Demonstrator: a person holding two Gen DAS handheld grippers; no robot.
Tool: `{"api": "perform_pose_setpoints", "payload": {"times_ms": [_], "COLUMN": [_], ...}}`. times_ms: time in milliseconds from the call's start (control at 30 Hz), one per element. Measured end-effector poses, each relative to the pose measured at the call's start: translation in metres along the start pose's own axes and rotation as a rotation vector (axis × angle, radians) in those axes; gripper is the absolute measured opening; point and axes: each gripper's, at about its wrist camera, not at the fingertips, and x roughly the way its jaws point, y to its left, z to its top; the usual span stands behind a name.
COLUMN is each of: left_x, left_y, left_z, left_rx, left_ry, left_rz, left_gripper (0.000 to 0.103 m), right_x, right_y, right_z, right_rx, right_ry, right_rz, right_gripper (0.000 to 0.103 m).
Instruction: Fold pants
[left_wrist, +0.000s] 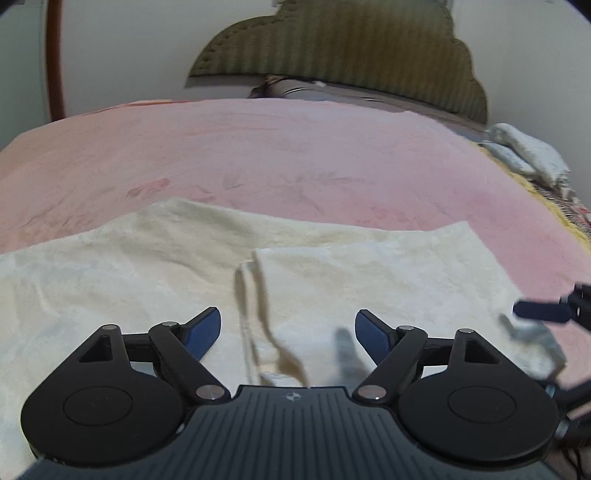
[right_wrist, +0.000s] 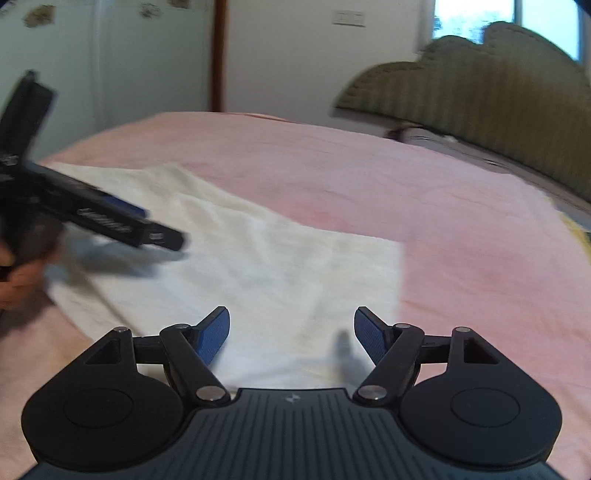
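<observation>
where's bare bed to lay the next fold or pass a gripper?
Free: the pink bedspread between the cream pants and the headboard, and right of the pants' straight edge. Crowded: over the pants, where the open left gripper and open right gripper hover; folded linens fill the far right edge.

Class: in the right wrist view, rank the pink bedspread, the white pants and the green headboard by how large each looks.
1. Bedspread, filling most of the frame.
2. Pants, lying nearer the camera.
3. Headboard; it sits farthest off and runs out of frame, so its real size is unsure.
</observation>
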Motion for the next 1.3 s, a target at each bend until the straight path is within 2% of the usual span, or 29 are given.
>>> {"api": "perform_pose_setpoints", "payload": {"times_ms": [67, 100, 167, 200, 333, 400, 667, 967, 1133, 1300], "left_x": [0.003, 0.002, 0.002, 0.002, 0.004, 0.004, 0.003, 0.003, 0.003, 0.001], "left_y": [0.001, 0.000, -0.003, -0.005, -0.011, -0.013, -0.015, -0.013, -0.011, -0.010], "left_z": [-0.002, -0.003, -0.005, -0.007, -0.014, -0.018, -0.029, -0.030, -0.030, -0.028], "left_rx": [0.002, 0.014, 0.036, 0.046, 0.073, 0.077, 0.085, 0.069, 0.062, 0.064], "left_ry": [0.011, 0.005, -0.003, -0.007, -0.032, -0.048, -0.100, -0.105, -0.105, -0.097], "left_rz": [0.028, 0.033, 0.053, 0.063, 0.090, 0.103, 0.129, 0.122, 0.115, 0.117], "left_gripper": [0.083, 0.085, 0.091, 0.095, 0.100, 0.102, 0.103, 0.103, 0.103, 0.103], "right_x": [0.017, 0.022, 0.022, 0.021, 0.017, 0.019, 0.022, 0.024, 0.026, 0.027], "right_y": [0.012, 0.015, 0.011, 0.008, 0.004, 0.004, 0.001, 0.003, 0.010, 0.008], "right_z": [-0.005, -0.009, -0.015, -0.018, -0.025, -0.024, -0.023, -0.023, -0.023, -0.023], "right_rx": [-0.033, -0.036, 0.016, 0.042, 0.057, 0.061, 0.093, 0.120, 0.138, 0.154], "right_ry": [0.044, 0.043, 0.014, 0.004, -0.024, -0.017, -0.009, -0.013, -0.029, -0.026], "right_rz": [0.001, -0.013, -0.027, -0.028, -0.026, -0.053, -0.057, -0.069, -0.116, -0.110], "right_gripper": [0.076, 0.080, 0.088, 0.089, 0.092, 0.102, 0.103, 0.103, 0.103, 0.103]}}
